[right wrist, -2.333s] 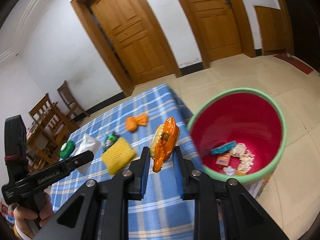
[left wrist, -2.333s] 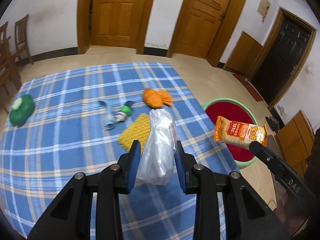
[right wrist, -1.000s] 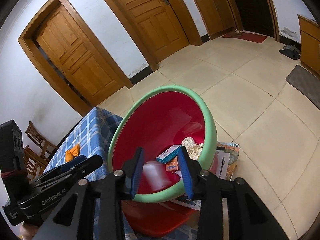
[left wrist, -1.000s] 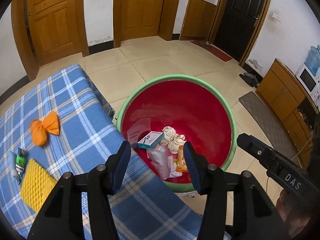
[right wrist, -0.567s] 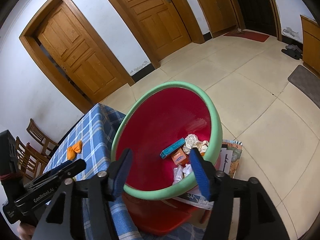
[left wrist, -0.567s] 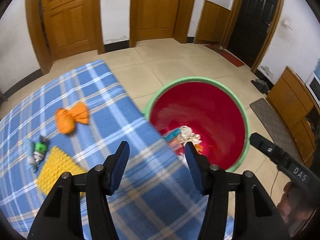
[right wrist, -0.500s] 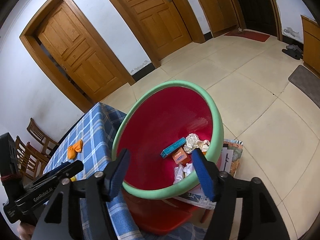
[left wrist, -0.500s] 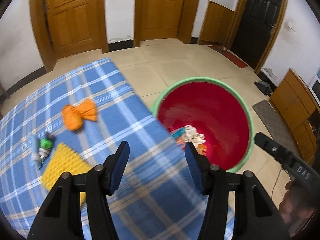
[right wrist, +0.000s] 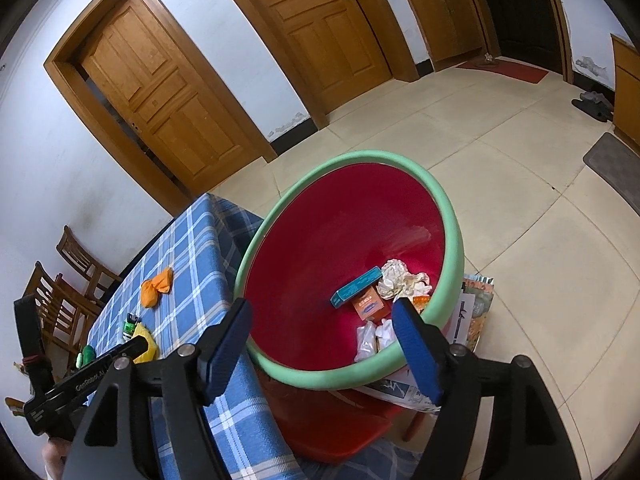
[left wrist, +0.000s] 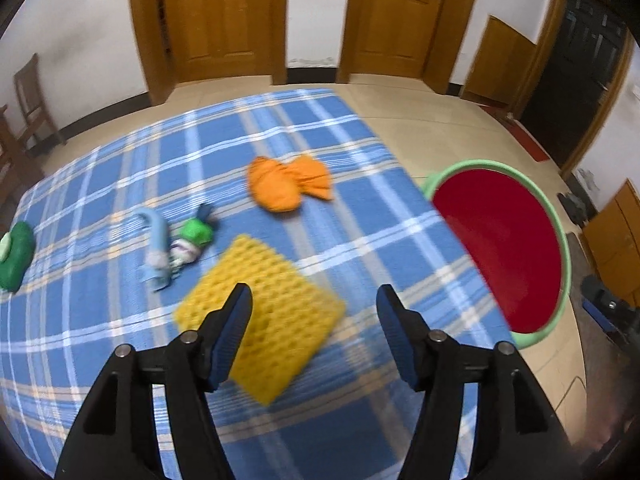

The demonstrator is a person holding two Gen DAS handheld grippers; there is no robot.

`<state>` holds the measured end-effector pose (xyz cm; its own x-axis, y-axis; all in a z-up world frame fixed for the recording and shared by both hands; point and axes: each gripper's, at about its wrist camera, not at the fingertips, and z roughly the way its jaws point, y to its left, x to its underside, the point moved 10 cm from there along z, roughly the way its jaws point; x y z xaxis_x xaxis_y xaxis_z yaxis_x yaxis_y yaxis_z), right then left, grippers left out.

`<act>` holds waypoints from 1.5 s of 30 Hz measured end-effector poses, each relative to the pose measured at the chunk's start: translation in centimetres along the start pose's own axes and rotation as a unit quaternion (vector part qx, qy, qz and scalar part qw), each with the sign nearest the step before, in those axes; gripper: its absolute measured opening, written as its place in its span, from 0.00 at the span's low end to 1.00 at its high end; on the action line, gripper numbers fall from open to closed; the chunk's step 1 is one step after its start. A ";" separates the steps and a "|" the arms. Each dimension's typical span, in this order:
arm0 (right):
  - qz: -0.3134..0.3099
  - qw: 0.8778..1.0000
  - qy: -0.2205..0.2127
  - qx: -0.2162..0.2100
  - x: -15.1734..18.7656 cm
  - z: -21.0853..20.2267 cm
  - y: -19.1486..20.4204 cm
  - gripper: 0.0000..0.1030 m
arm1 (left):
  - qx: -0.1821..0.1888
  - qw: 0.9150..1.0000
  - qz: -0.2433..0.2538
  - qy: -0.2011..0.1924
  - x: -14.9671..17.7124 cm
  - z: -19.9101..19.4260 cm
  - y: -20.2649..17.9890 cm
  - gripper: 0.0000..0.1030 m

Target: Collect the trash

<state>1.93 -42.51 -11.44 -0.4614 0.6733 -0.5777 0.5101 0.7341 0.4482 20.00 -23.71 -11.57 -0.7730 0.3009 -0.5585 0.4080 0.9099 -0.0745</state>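
My left gripper (left wrist: 314,322) is open and empty above the blue plaid table (left wrist: 120,184), over a yellow sponge (left wrist: 262,316). An orange cloth bundle (left wrist: 288,188), a small green-capped bottle with a blue wrapper (left wrist: 176,246) and a green object (left wrist: 14,252) lie on the table. My right gripper (right wrist: 324,346) is open and empty over the red basin with a green rim (right wrist: 320,240), which holds a blue box (right wrist: 356,286), crumpled paper (right wrist: 404,280), an orange packet (right wrist: 370,306) and a plastic bag (right wrist: 372,334).
The basin (left wrist: 500,240) stands beside the table's right edge on a red stool (right wrist: 328,424), over papers (right wrist: 472,316). Wooden chairs (right wrist: 60,292) stand at the far left. Wooden doors (left wrist: 224,16) line the back wall. Tiled floor (right wrist: 540,220) spreads to the right.
Both grippers let go of the plastic bag and the snack packet into the basin and opened. My left gripper has swung back left over the table; the right stays over the basin.
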 end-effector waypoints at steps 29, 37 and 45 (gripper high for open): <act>-0.015 1.000 0.011 -0.006 1.0 0.6 1.8 0.76 | -0.045 0.998 -0.049 0.003 2.3 0.3 4.9 0.72; -0.037 0.999 0.022 -0.012 1.7 1.0 4.0 0.76 | -0.029 0.997 -0.073 -0.017 2.5 -0.7 6.0 0.44; -0.089 0.995 0.038 -0.024 2.8 2.0 8.3 0.76 | 0.014 0.993 -0.116 -0.033 3.1 -1.9 8.4 0.07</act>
<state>6.32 -34.69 -10.73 -0.5950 0.5359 -0.5989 0.3816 0.8442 0.3763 20.12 -14.61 -12.35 -0.8144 0.0640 -0.5768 0.2374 0.9437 -0.2305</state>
